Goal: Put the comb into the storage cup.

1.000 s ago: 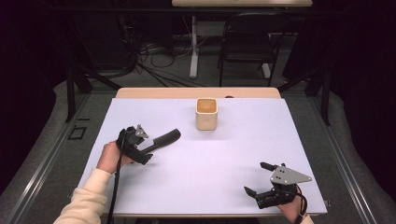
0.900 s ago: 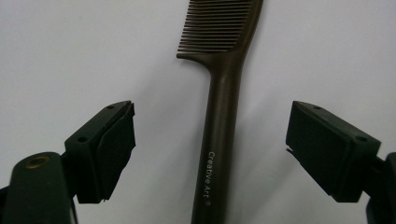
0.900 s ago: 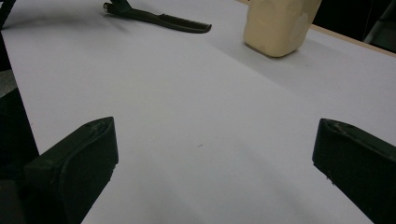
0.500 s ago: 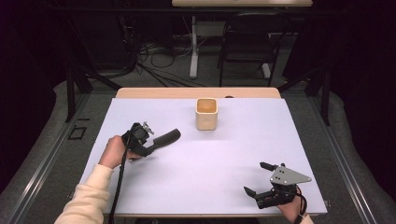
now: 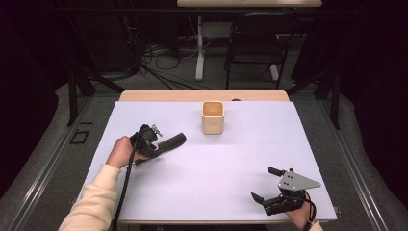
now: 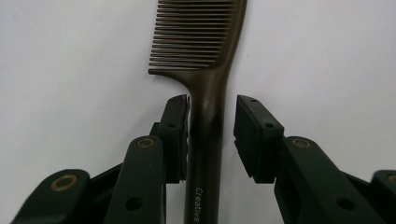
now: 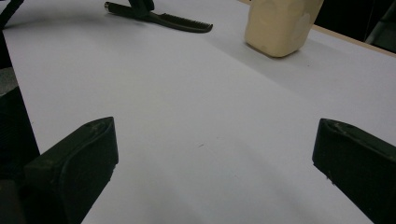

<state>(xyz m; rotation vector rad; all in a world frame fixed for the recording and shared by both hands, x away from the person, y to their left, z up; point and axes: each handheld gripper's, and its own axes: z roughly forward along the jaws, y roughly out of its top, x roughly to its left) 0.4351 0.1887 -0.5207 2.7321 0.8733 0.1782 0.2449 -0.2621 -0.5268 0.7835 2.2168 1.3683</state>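
Right gripper jaws wide apart over white table, dark comb and cream cup beyond

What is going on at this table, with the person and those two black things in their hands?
A person holds a tool in each hand. The left tool has just been closing around the handle of a dark comb lying on the white table. One pad touches the handle; the other is a gap away, so it isn't gripped yet. The right tool rests open near the table's front corner. A cream cup stands farther back, beyond the comb.

Dark brown comb — flat on the white table, teeth sideways
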